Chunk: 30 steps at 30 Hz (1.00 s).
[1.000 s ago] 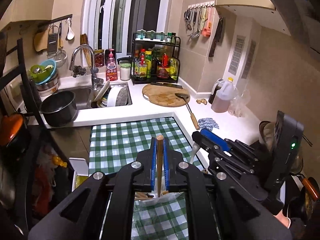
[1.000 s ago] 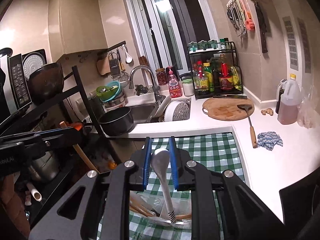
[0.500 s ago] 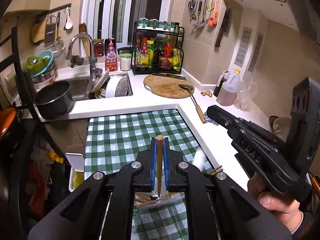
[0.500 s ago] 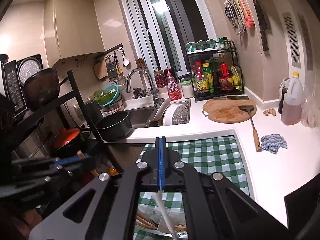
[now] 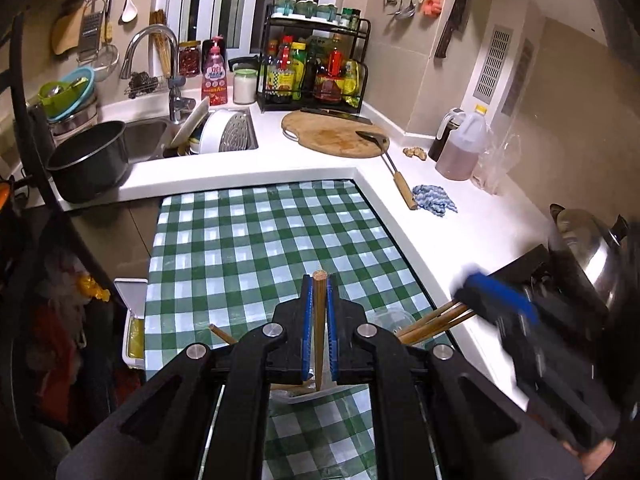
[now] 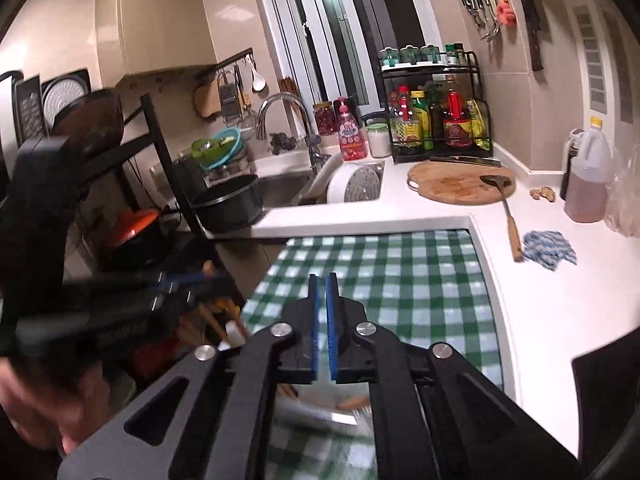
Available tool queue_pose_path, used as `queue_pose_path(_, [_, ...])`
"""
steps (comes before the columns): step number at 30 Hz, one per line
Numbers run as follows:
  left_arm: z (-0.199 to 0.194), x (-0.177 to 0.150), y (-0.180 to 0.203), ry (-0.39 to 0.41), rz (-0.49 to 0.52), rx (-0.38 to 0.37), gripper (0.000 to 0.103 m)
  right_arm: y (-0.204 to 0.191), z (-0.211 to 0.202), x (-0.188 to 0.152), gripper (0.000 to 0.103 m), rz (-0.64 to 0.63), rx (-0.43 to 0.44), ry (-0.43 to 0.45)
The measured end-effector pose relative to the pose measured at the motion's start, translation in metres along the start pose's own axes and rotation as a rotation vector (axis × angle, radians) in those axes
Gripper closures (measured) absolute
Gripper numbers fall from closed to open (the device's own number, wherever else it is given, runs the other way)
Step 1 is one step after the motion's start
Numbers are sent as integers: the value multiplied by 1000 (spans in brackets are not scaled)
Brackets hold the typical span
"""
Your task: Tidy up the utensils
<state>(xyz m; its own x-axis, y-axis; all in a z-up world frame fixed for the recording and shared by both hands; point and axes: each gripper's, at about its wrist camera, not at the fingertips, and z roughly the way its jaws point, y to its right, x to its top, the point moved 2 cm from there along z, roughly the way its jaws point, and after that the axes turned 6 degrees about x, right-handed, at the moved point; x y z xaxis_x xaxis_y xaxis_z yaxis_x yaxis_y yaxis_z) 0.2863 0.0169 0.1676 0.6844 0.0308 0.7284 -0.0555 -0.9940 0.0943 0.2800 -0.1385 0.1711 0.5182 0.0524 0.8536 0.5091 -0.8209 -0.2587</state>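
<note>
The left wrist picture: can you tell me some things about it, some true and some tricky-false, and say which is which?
1. The left tongs pinch a wooden chopstick. True.
2. The tablecloth is red and white. False: green and white checks.
3. A spatula rests its head on the round cutting board. True.
4. The black pot sits on the tablecloth. False: it sits beside the sink.
</note>
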Motion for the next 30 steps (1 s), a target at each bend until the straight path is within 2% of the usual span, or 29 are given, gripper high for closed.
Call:
queue_pose_path(1, [0, -1, 1, 1, -3, -5, 96, 1, -7, -14, 80, 14, -1, -9])
queue_pose_path(2, [-1, -1, 2, 4, -3, -9, 96, 2, -12, -27, 79, 25, -2, -23])
queue_pose_path(8, [-7, 0, 5, 14, -1, -12, 96, -18, -28, -122, 79, 48, 20, -152])
queue_pose_path(12, [-12, 0, 7, 19, 4, -15, 96, -47, -16, -190, 80, 30, 52, -285])
queue_pose_path(16, [-18, -1, 8, 24, 9, -17, 96, -65, 6, -235, 81, 5, 65, -390])
queue_pose_path(24, [-25, -3, 7, 26, 18, -18, 96, -79, 38, -270, 79, -51, 67, -524])
queue_pose_path(30, [-26, -4, 8, 25, 14, -17, 96, -88, 37, -273, 82, -113, 57, -533])
